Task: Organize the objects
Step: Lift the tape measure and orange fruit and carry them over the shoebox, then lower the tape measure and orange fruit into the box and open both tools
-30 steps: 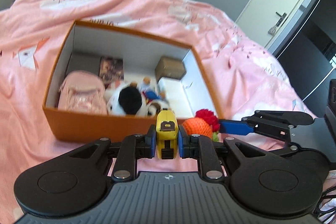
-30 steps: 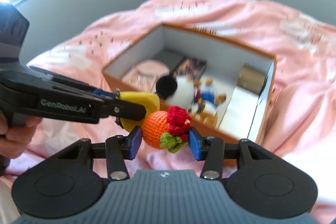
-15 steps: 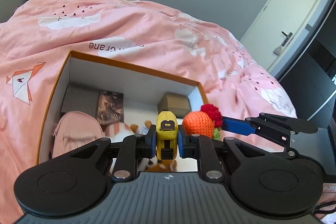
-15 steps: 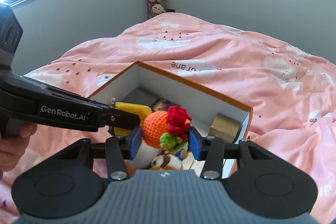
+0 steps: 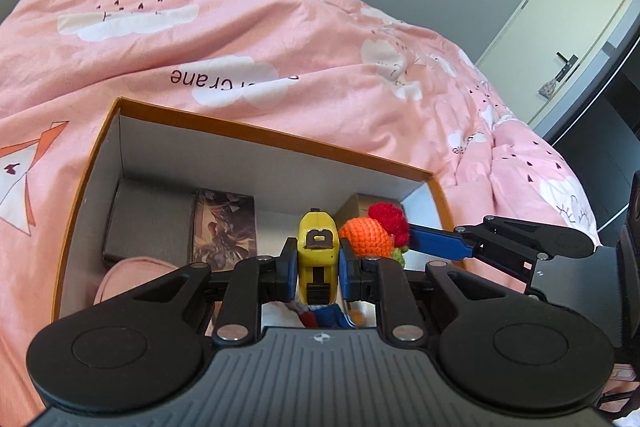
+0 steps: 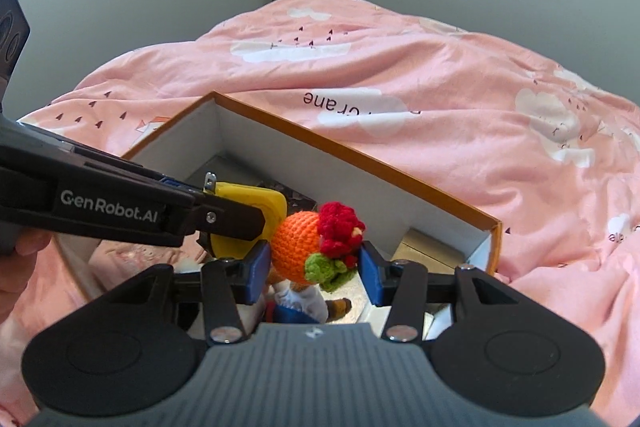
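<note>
While both loads hang over the orange-rimmed cardboard box [image 5: 256, 137] on the pink bed quilt [image 5: 240, 27], a collision is risked. The left gripper [image 5: 318, 263] is clamped on a yellow plastic tape measure [image 5: 318, 247]; the right gripper [image 6: 312, 265] is closed on an orange crocheted yarn ball [image 6: 298, 247]. The two are nearly touching, so either could be knocked loose, or dropped onto the crowded toys below.

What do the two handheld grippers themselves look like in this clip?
Both match: left gripper and right gripper have black linkage arms with silver rivets, blue finger pads, and a ribbed grey body with round black discs. The left one's side reads "GenRobot.AI" in white.
</note>
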`<control>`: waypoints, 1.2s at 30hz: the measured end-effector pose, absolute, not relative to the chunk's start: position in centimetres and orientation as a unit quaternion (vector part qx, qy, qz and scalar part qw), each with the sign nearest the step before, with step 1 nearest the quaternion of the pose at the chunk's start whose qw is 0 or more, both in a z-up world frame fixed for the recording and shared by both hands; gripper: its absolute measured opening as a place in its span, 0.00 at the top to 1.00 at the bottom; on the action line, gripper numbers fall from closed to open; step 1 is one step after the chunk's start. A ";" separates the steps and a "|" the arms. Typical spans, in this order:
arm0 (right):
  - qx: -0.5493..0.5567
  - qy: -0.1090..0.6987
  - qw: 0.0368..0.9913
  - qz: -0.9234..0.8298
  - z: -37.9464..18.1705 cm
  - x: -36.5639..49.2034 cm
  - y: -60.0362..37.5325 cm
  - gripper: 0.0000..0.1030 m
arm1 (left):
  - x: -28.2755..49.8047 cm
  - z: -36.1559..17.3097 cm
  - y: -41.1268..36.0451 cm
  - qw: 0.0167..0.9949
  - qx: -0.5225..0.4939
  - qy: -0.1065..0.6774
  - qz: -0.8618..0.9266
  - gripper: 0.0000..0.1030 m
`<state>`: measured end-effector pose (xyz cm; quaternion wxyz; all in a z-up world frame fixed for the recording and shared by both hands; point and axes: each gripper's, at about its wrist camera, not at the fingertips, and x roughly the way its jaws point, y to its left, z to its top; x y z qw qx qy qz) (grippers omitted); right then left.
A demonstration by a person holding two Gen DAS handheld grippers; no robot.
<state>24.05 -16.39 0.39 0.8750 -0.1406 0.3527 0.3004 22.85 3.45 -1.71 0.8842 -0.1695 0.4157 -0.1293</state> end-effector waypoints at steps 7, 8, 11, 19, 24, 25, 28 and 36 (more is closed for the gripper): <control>-0.145 0.372 0.867 0.297 -1.8 27.0 -15.7 0.52 | 25.6 -3.0 4.1 0.873 -0.180 0.434 -0.131 0.79; -0.148 0.375 0.865 0.300 -2.0 27.4 -15.5 0.52 | 25.9 -3.2 4.1 0.871 -0.180 0.437 -0.131 0.79; -0.161 0.378 0.859 0.304 -2.8 28.4 -15.1 0.52 | 26.9 -3.8 4.0 0.868 -0.178 0.445 -0.127 0.79; -0.240 0.375 0.842 0.304 -5.1 30.0 -13.8 0.51 | 28.9 -6.0 3.7 0.853 -0.182 0.477 -0.108 0.79; -0.274 0.373 0.834 0.301 -5.9 29.9 -13.5 0.51 | 29.4 -7.0 3.3 0.844 -0.184 0.493 -0.103 0.79; -0.281 0.369 0.835 0.297 -5.8 29.8 -13.4 0.51 | 29.6 -7.1 3.2 0.843 -0.185 0.495 -0.102 0.79; -0.305 0.350 0.836 0.293 -5.6 29.1 -13.1 0.47 | 30.0 -7.5 3.0 0.838 -0.189 0.502 -0.100 0.79; -0.311 0.339 0.842 0.281 -4.5 28.1 -13.9 0.40 | 30.8 -9.1 3.0 0.814 -0.220 0.526 -0.110 0.79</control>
